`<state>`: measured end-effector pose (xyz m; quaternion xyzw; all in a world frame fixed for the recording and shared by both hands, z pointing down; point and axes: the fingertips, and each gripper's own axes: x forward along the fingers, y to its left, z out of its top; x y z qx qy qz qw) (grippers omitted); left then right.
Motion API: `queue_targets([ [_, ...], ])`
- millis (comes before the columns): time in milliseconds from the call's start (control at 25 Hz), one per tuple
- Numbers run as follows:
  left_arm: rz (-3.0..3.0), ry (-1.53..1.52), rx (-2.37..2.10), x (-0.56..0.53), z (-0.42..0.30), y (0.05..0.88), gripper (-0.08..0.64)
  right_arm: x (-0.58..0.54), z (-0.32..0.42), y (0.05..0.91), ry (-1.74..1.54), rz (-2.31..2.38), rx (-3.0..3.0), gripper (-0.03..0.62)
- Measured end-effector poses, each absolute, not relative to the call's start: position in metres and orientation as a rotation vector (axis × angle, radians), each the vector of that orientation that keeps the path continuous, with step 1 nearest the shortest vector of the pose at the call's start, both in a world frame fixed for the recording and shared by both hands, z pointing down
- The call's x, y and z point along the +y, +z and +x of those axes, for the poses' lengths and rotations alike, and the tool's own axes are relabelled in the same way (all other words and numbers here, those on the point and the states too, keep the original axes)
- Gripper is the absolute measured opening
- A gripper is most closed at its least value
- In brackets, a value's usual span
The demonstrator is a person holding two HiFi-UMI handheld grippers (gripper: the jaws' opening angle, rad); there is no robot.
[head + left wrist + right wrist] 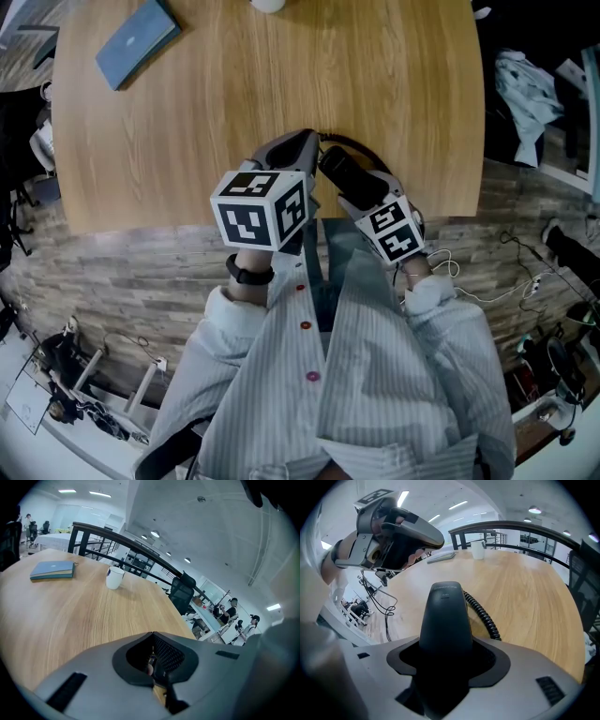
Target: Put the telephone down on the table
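2 grey jaws of the right gripper (446, 654) are pressed onto a black telephone (445, 616), 1 jaw on each side. The telephone pokes out in front of the jaws, over the table (525, 597), close to the table's near edge. I cannot tell if it touches the wood. Its curly cord (484, 612) runs off beside it, over the table too. The left gripper (152, 637) has its 2 jaws pushed together, with nothing between them. It is just beside the right gripper, also over the table's near edge. Each gripper has a cube (261, 208) with black and white squares on it.

The table is big, made of light wood, and has a curved edge. A blue book (139, 39) lies on the far left part of the table. A white cup (114, 577) stands at the far side of the table, well apart from the book.

A person in a striped shirt (375, 375) is at the table's near edge, with a dark band (248, 274) on the left wrist.

Around the table the floor (141, 272) looks like wood planks. White cables (497, 291) lie on it to the right of the table. Past the table's far side are a black railing (117, 536) and a black chair (182, 590). Lights (154, 534) shine on the grey ceiling above. Some people (232, 611) stand far beyond the table.
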<state>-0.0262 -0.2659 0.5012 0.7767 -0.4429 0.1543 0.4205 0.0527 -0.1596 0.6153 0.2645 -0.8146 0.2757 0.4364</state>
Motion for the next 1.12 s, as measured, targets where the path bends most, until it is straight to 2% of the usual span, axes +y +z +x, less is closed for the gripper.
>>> queue_targets([
  [1120,1.958,0.324,-1.152,-0.276,-0.033,0.475,0.009,-0.167,0.049,0.588,0.776,0.682,-2.045,0.293],
])
